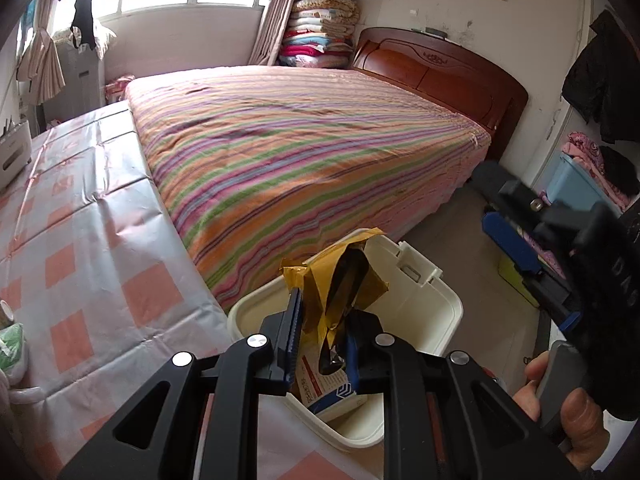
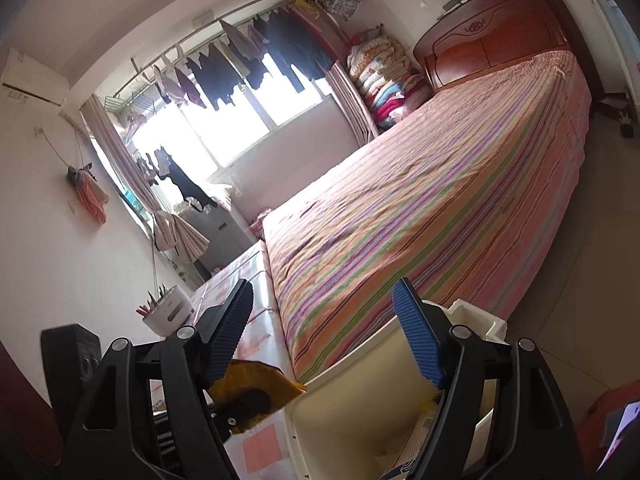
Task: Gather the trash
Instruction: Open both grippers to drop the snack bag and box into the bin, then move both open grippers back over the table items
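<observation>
Clamped between the closed jaws of the left gripper (image 1: 320, 332), a crumpled yellow-and-black mailer bag (image 1: 344, 276) hangs over the open white bin (image 1: 440, 312), which stands at the edge of the checked tabletop (image 1: 92, 240) beside the striped bed (image 1: 304, 148) and already holds a printed white-and-blue carton (image 1: 334, 394). Off to the right, the right gripper (image 2: 324, 320) is held just above the bin's rim (image 2: 360, 384) with its jaws spread apart and nothing between them, the person's hand (image 1: 560, 404) wrapped around its handle.
</observation>
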Action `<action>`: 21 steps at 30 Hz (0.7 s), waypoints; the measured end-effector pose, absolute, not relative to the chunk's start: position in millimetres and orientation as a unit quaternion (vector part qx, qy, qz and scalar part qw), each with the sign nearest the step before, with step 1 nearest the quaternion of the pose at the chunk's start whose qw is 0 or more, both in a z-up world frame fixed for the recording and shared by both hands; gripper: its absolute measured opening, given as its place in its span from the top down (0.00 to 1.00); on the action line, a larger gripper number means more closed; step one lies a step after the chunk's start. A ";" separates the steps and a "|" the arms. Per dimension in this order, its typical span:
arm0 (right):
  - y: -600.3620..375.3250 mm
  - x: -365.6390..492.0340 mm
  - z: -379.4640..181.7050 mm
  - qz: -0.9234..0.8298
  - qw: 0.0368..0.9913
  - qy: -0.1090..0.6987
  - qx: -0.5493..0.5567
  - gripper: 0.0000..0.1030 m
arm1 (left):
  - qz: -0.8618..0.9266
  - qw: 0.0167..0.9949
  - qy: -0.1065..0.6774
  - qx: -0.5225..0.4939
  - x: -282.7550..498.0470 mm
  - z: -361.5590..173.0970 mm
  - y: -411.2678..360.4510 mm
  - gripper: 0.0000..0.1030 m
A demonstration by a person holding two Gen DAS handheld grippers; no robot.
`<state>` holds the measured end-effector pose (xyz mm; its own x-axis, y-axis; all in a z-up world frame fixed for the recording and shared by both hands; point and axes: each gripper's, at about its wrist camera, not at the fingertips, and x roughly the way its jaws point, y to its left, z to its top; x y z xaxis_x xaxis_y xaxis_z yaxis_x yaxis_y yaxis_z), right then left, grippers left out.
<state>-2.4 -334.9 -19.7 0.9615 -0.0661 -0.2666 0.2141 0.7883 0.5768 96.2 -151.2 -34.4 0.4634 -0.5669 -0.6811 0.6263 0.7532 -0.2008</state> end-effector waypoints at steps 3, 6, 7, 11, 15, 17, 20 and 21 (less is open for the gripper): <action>-343.1 -10.1 -17.6 -0.082 0.936 0.101 0.328 0.28 | -0.355 0.849 0.388 0.045 95.3 -39.6 -158.8 0.82; -349.5 -13.9 -19.5 -0.086 0.932 0.095 0.341 0.28 | -0.365 0.843 0.390 0.054 93.0 -42.2 -166.8 0.62; -351.2 -14.1 -20.3 -0.087 0.930 0.094 0.343 0.28 | -0.365 0.843 0.391 0.056 92.4 -42.8 -168.7 0.42; -348.9 -11.5 -20.6 -0.086 0.930 0.092 0.346 0.28 | -0.364 0.847 0.383 0.065 87.1 -42.2 -169.2 0.28; -340.2 -2.7 -23.2 -0.073 0.929 0.099 0.349 0.27 | -0.341 0.866 0.358 0.070 84.2 -31.7 -149.8 0.28; -328.8 3.3 -23.2 -0.062 0.929 0.106 0.349 0.27 | -0.323 0.883 0.336 0.055 82.9 -22.3 -128.6 0.28; -306.6 13.7 -20.7 -0.033 0.930 0.114 0.347 0.26 | -0.289 0.912 0.288 0.033 81.3 -8.3 -93.1 0.28; -297.1 17.9 -18.3 -0.024 0.932 0.117 0.341 0.26 | -0.270 0.925 0.266 0.022 80.1 -2.9 -78.1 0.28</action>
<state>17.9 -297.1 -18.3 0.9713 0.0352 -0.2352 0.1247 0.7666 0.6299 80.1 -78.1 -2.9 0.7121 -0.4885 -0.5043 0.5120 0.8528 -0.1031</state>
